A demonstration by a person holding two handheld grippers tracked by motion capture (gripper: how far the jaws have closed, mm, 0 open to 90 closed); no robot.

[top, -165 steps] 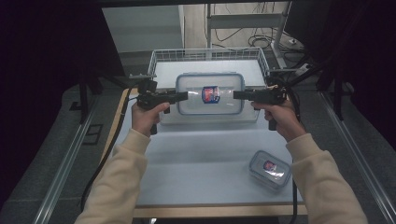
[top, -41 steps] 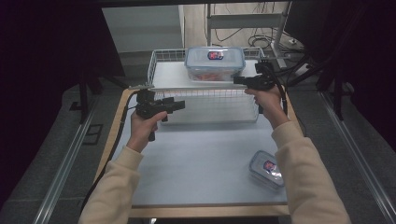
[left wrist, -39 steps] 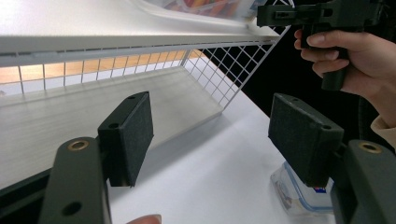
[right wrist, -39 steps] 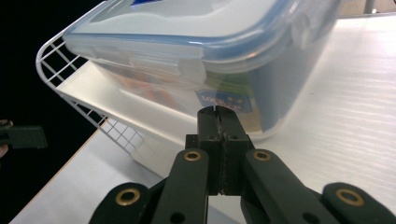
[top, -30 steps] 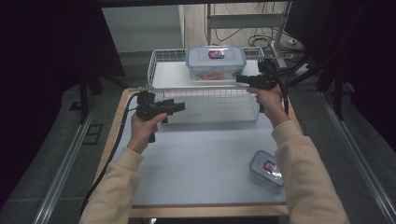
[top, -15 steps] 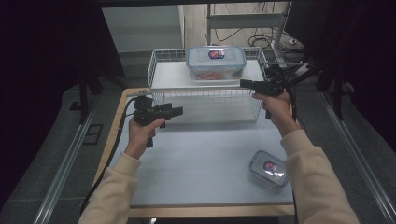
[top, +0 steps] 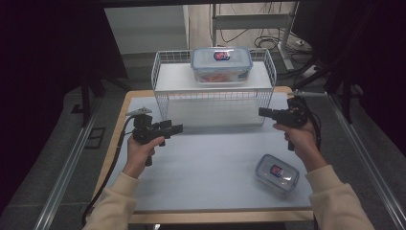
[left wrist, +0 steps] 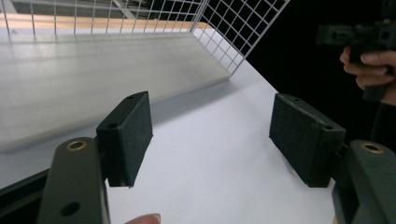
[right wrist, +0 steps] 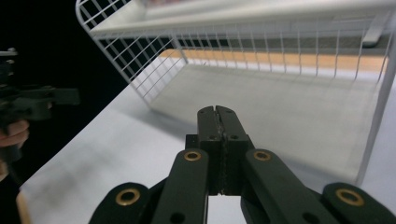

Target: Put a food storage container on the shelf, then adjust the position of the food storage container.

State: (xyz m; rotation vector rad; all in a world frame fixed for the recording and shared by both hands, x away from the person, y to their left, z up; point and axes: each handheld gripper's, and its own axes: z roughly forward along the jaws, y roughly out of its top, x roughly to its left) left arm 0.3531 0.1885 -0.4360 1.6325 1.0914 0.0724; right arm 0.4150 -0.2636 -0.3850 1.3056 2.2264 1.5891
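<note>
**Both grippers empty, containers apart**

Seen from above, the left gripper sits at nine o'clock, jaws wide with nothing between them. The right gripper at three o'clock has its jaws pressed together, empty. A large lidded container rests atop the wire rack at twelve o'clock. A small container lies on the table at five o'clock.

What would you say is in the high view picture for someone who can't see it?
A large lidded container sits on top of a white wire shelf, while a person holds the left gripper open and the right gripper shut above the table.
</note>
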